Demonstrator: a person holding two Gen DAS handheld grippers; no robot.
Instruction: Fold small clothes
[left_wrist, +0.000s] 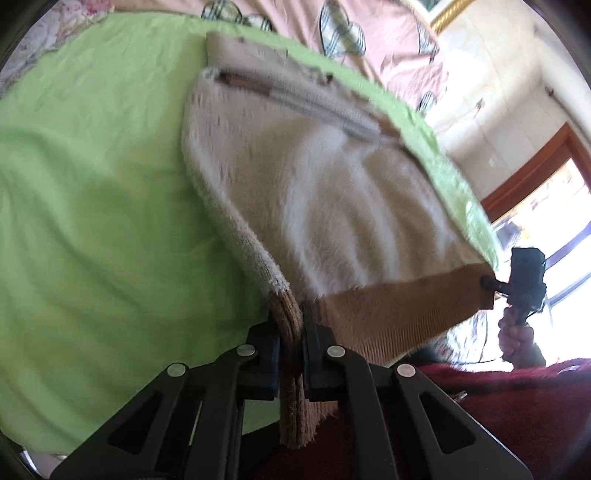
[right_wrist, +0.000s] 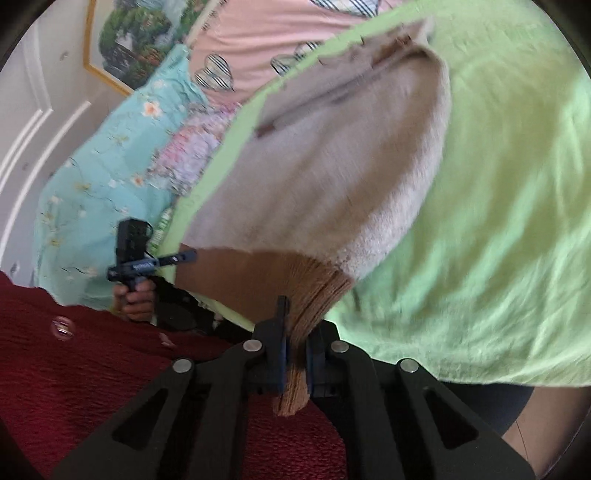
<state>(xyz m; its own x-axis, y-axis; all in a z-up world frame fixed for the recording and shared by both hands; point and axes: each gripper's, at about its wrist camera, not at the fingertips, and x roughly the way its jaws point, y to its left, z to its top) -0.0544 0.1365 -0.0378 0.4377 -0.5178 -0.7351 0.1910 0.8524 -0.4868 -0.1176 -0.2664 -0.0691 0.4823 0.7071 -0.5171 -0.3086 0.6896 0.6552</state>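
Note:
A small cream fuzzy sweater (left_wrist: 314, 177) with a tan ribbed hem (left_wrist: 402, 306) and brown trim lies stretched over a green cloth (left_wrist: 92, 184). My left gripper (left_wrist: 291, 332) is shut on one hem corner together with a ribbed cuff. My right gripper (right_wrist: 295, 354) is shut on the other corner of the tan hem (right_wrist: 306, 291). The sweater (right_wrist: 332, 166) hangs lifted between both grippers, its collar end resting far away on the green cloth (right_wrist: 498, 221). Each gripper shows in the other's view: the right one (left_wrist: 487, 284) and the left one (right_wrist: 184, 256).
A pink sheet with heart prints (left_wrist: 369, 33) lies beyond the green cloth. A turquoise floral quilt (right_wrist: 110, 166) lies to the left. The person's dark red garment (right_wrist: 92, 369) fills the near foreground. A window with a wooden frame (left_wrist: 535, 177) is at the right.

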